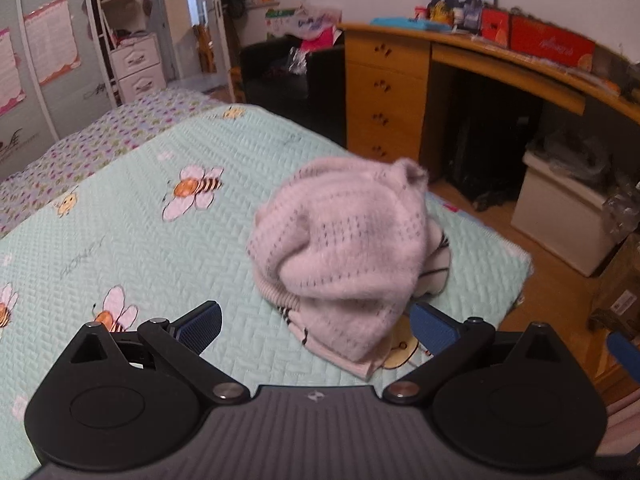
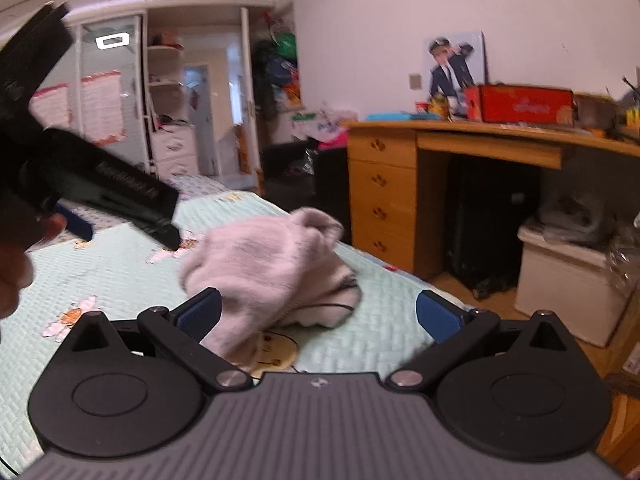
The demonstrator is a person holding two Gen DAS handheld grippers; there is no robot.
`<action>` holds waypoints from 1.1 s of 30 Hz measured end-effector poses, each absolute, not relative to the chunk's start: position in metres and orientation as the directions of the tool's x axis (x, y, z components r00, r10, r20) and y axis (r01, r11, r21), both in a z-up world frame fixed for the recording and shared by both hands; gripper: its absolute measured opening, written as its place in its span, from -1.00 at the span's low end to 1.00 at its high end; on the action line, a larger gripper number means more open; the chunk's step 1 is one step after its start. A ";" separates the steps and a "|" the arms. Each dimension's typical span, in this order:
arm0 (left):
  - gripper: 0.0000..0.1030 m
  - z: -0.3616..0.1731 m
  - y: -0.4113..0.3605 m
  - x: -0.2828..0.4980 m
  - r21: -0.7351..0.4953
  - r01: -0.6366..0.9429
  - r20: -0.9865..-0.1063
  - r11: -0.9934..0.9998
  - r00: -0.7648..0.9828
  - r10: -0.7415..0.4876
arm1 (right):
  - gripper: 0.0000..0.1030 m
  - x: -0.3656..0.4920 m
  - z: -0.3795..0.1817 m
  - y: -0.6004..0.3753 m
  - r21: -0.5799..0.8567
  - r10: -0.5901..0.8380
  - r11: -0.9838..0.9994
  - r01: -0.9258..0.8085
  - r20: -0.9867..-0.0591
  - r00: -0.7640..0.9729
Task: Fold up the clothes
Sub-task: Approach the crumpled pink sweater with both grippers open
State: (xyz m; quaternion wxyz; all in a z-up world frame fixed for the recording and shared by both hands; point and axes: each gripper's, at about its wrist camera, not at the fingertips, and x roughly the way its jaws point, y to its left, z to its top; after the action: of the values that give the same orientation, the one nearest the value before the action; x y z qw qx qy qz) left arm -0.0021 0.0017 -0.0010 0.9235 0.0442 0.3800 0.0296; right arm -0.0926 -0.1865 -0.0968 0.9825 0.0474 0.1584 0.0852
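In the left wrist view, the left claw (image 1: 316,330) is seen spread wide, its blue pads (image 1: 202,326) well apart and nothing gripped between them. A crumpled pink sweater (image 1: 340,256) is heaped on the bed (image 1: 120,240) just ahead of this claw, slightly toward its right finger; the lower edge of the knit hangs close to the right pad, though whether it is touched cannot be told. A striped white part of the garment is seen under the pink pile on its right side. Farther ahead and to the right of the claw, a wooden desk (image 1: 388,92) with drawers is placed beyond the bed's edge, with a red box (image 1: 552,42) on top. In the right wrist view, the right claw (image 2: 318,316) is likewise held wide open and empty. The sweater (image 2: 264,264) is found just ahead of its left finger, partly hidden behind the left pad (image 2: 200,314), and is blurred. To the far left of this claw, the black body of the left claw (image 2: 100,184) is seen raised above the bed, with part of a hand (image 2: 16,268) at the picture's edge. The desk (image 2: 384,184) stands ahead and to the right.
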 end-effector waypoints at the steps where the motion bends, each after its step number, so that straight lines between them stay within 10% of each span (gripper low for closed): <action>1: 1.00 -0.002 0.003 -0.004 0.101 -0.026 -0.696 0.995 0.712 0.089 | 0.99 -0.092 -0.096 -0.186 0.120 0.187 0.980 -0.157 -0.306 0.933; 33: 0.99 -0.068 0.037 0.049 0.067 -0.151 -0.805 0.986 0.576 0.143 | 0.99 0.000 -0.065 -0.152 0.013 0.211 0.975 -0.223 -0.373 0.904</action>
State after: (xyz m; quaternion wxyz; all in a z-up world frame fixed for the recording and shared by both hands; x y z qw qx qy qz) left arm 0.0492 0.0374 -0.0677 0.8877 -0.0047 0.4529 0.0830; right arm -0.0002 -0.1515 -0.0652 0.9755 -0.0151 0.1893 0.1113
